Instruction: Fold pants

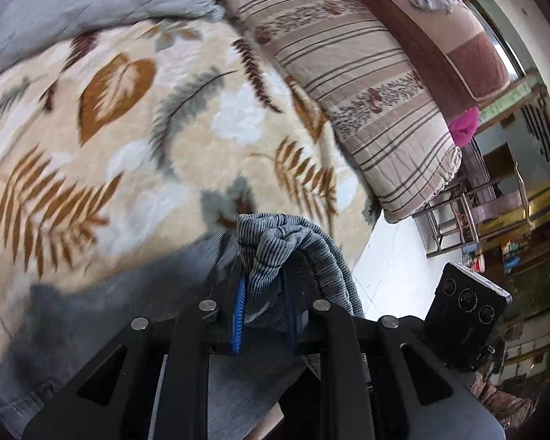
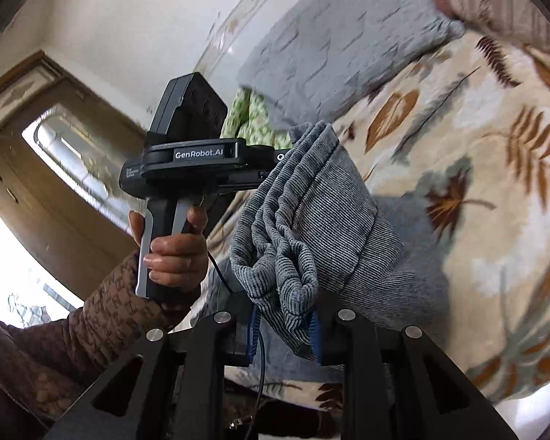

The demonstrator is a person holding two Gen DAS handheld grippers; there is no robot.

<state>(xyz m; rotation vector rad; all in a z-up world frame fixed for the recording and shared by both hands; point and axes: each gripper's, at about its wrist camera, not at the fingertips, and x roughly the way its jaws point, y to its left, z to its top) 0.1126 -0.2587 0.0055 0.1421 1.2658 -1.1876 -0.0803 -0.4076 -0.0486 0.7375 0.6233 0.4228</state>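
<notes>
Grey ribbed pants (image 1: 275, 245) hang bunched between the blue pads of my left gripper (image 1: 262, 304), which is shut on them; more of the grey cloth trails down to the left over the leaf-patterned blanket (image 1: 135, 139). In the right wrist view my right gripper (image 2: 284, 330) is shut on another bunch of the same pants (image 2: 311, 220), which stretch up to the left gripper's body (image 2: 190, 161), held by a person's hand (image 2: 176, 253). The right gripper's body (image 1: 462, 315) shows at the lower right of the left wrist view.
A striped quilt (image 1: 348, 84) and a grey pillow (image 1: 91, 3) lie at the far side of the bed. Wooden chairs (image 1: 476, 212) and white floor are past the bed's right edge. A wooden door (image 2: 47, 168) stands behind the hand.
</notes>
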